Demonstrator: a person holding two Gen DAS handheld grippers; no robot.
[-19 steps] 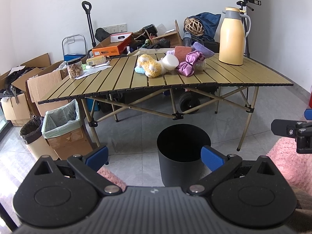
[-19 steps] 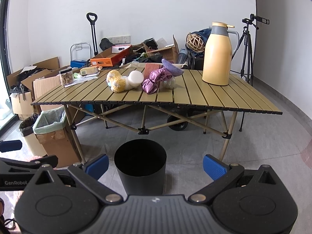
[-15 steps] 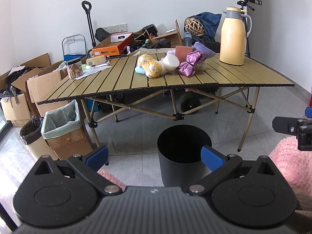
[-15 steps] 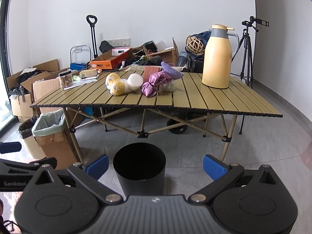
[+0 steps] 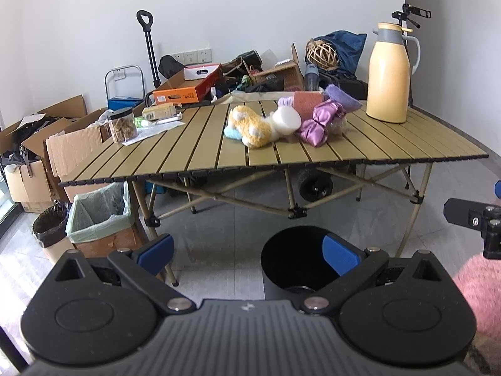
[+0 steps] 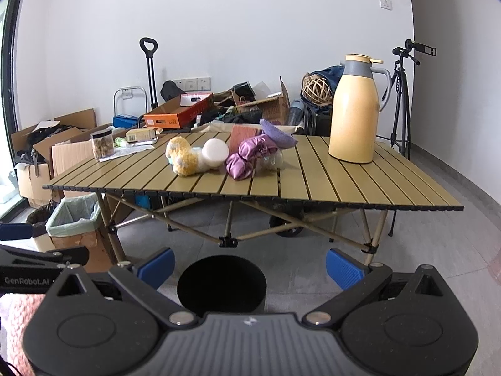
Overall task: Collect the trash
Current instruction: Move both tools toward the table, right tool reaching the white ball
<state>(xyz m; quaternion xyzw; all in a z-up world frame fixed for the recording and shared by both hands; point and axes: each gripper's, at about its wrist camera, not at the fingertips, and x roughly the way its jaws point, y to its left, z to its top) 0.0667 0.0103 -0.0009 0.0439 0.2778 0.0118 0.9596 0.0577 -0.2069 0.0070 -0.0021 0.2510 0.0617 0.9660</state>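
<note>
A black round bin (image 5: 297, 260) (image 6: 222, 285) stands on the floor in front of a slatted folding table (image 5: 194, 153) (image 6: 328, 181). On the table lie a yellow plush toy (image 5: 249, 125) (image 6: 183, 156), a white foam piece (image 5: 286, 119) (image 6: 215, 152), a crumpled purple cloth (image 5: 319, 122) (image 6: 247, 156) and a clear plastic wrapper (image 6: 269, 161). My left gripper (image 5: 247, 253) is open and holds nothing, low above the floor short of the bin. My right gripper (image 6: 250, 266) is open too, empty, just behind the bin.
A tall yellow thermos (image 5: 388, 72) (image 6: 353, 109) stands at the table's right end, a snack jar (image 5: 122, 125) (image 6: 101, 145) at its left. A lined cardboard bin (image 5: 100, 216) and a black-bagged bin (image 5: 50, 228) sit left of the table. Boxes crowd the back wall; a tripod (image 6: 400, 100) stands right.
Both grippers have risen slightly and drawn a little nearer the table; the tabletop looks flatter in the right wrist view. Both stay open.
</note>
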